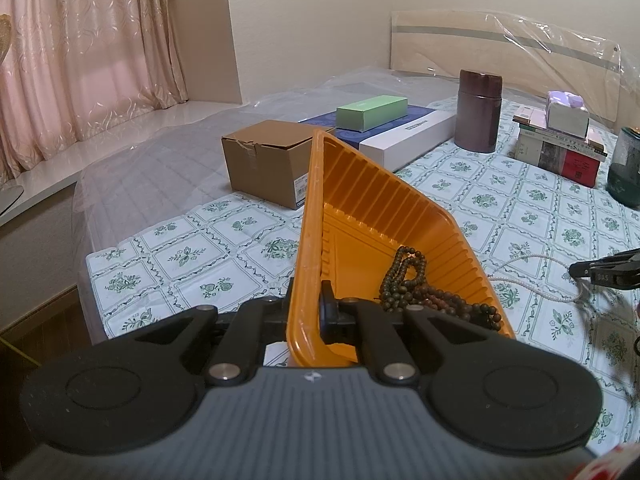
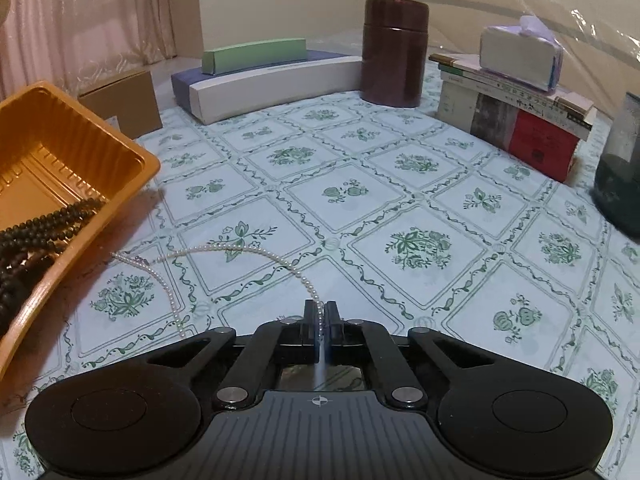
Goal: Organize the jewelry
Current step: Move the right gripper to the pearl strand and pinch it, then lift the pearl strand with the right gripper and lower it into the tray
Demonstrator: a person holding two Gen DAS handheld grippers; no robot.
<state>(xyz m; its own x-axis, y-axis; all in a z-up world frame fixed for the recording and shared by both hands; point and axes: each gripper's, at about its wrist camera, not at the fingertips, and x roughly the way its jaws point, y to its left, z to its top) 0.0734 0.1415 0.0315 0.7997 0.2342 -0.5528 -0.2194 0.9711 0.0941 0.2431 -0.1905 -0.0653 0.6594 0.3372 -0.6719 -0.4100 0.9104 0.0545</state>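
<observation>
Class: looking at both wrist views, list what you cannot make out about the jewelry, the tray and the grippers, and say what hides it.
- Left wrist view: the dark bead strands' near ends, behind the left gripper, which clamps the orange tray.
- Right wrist view: the pearl necklace's near end, inside the right gripper.
- Right wrist view: the tray's left part, cut by the edge.

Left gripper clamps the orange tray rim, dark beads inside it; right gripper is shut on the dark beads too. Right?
Not quite. The right gripper is shut on the white pearl strand lying on the tablecloth, as the right wrist view shows. The rest holds: the left gripper clamps the orange tray, dark beads inside.
</observation>
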